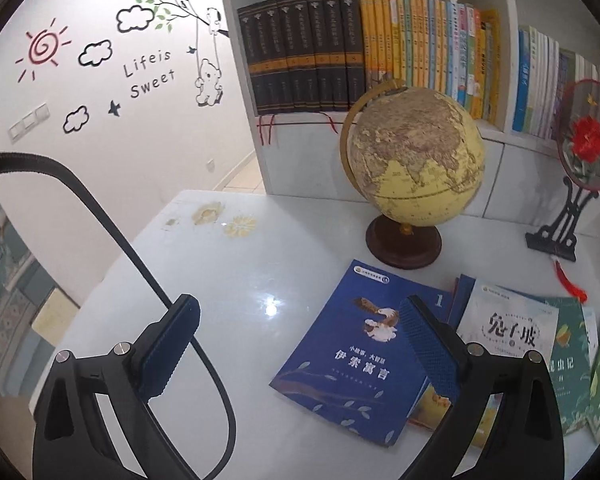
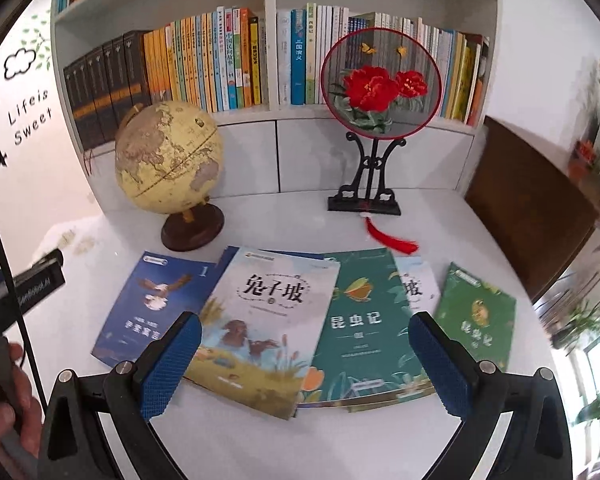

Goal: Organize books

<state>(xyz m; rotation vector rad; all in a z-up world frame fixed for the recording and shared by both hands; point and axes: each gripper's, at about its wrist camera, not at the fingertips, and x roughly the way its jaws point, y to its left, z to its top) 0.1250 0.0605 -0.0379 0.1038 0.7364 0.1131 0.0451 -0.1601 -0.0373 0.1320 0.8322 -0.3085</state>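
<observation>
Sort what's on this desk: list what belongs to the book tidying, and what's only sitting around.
For the job:
blue eagle book
rabbit book
teal insect book
small green book
bookshelf

Only sitting around:
globe
embroidered fan on its stand
red tassel

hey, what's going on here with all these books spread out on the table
A person is holding a gripper in each hand over a white table, about to tidy books. Both the left gripper and the right gripper are open and empty, hovering above the loose books. A blue book, a rabbit-cover book and a green book lie fanned out, overlapping. Behind them stand a globe and a round fan ornament, before a full bookshelf. Nothing is picked up yet.
</observation>
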